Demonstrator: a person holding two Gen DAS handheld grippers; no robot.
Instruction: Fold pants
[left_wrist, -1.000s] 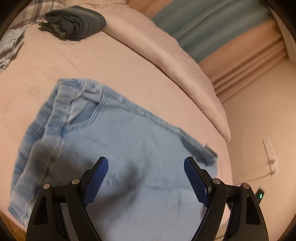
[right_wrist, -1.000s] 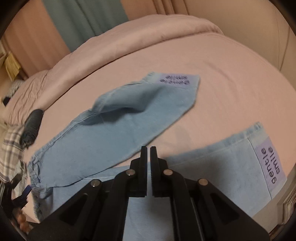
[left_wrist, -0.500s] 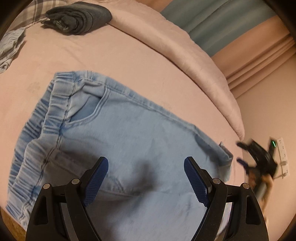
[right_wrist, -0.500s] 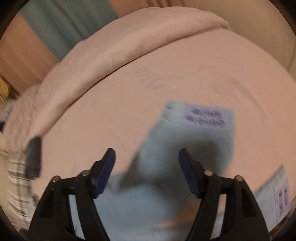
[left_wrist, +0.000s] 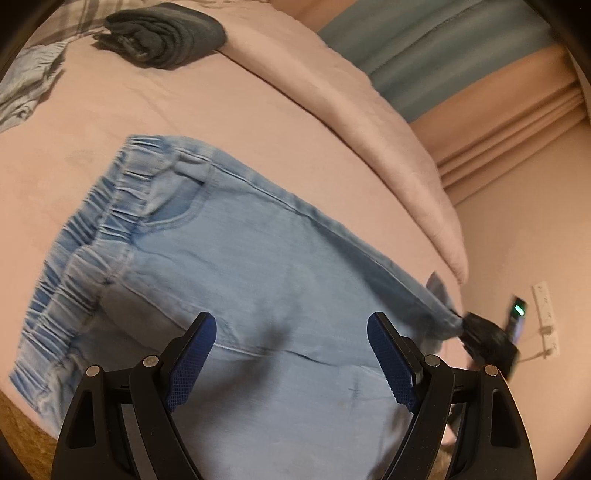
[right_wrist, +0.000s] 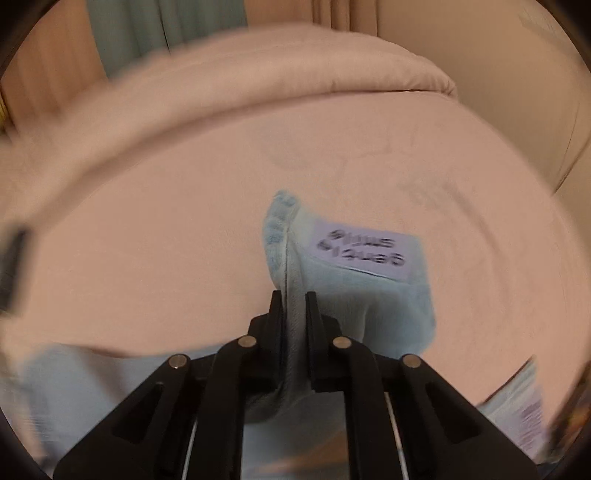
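Two grippers worked the soft, floppy pants (left_wrist: 240, 266) sprawled on the bed (left_wrist: 221, 110): right gripper (right_wrist: 293, 306) clamped the hem at twelve o'clock, left gripper (left_wrist: 291, 354) hovered spread, waistband at ten o'clock.

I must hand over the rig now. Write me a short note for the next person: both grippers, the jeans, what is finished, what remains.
Left gripper: jaws wide open, empty, above the seat of the light blue denim pants.
Right gripper: shut on the hem of one pant leg, beside its lilac printed patch.
Pants lie on the pink bed sheet, elastic waistband flat.
Done: leg end gripped. No fold is seen finished.
Left: bring the legs together, then fold toward the waistband.
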